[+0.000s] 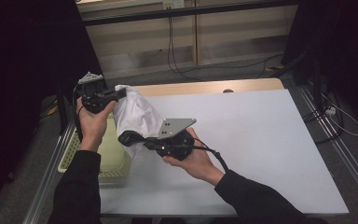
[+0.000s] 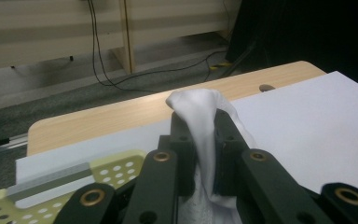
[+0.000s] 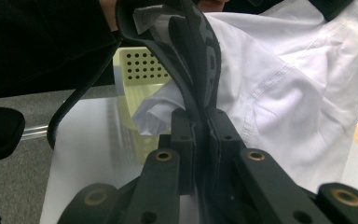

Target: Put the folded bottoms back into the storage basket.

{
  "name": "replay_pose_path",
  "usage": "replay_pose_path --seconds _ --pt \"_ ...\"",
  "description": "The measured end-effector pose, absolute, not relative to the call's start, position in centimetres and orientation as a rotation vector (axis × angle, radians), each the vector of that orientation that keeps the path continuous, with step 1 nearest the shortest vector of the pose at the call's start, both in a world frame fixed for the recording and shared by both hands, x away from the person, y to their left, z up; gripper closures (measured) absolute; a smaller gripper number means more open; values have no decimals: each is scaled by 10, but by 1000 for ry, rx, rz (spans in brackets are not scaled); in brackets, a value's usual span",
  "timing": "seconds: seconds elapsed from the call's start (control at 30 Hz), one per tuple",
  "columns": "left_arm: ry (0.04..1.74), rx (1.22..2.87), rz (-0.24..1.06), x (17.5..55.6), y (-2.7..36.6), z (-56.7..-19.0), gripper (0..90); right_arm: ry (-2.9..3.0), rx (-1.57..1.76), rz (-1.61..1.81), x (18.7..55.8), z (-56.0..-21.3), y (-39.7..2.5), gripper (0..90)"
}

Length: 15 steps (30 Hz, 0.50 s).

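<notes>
A white garment [image 1: 137,114] with a black waistband [image 3: 198,51] hangs in the air between my two grippers, above the table's left edge. My left gripper [image 1: 120,94] is shut on a bunched fold of the white fabric [image 2: 200,121] at the garment's top; that fold sticks up between the jaws of my left gripper [image 2: 201,135]. My right gripper [image 1: 129,138] is lower and nearer, shut on the black waistband, which loops up out of the jaws of my right gripper [image 3: 200,126]. The white cloth [image 3: 289,84] drapes behind the band.
A pale yellow perforated basket [image 1: 107,154] sits at the table's left edge, under the garment. A white sheet [image 1: 251,140] covers most of the wooden table [image 1: 205,87]. Cables run across the floor behind the table.
</notes>
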<state>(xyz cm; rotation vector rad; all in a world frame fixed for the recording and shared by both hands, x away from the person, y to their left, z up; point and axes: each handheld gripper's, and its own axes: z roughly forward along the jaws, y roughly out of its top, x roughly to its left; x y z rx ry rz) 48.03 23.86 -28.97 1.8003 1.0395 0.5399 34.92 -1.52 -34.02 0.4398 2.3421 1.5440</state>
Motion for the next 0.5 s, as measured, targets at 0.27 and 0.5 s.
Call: replay_pose_path --seconds 0.27,0.5 --pt "1071 1785 537 484 255 -292 816 2346 439 1566 356 -339 0 825" --pt "1088 1776 548 485 263 -293 816 2352 432 1565 358 -337 9 825"
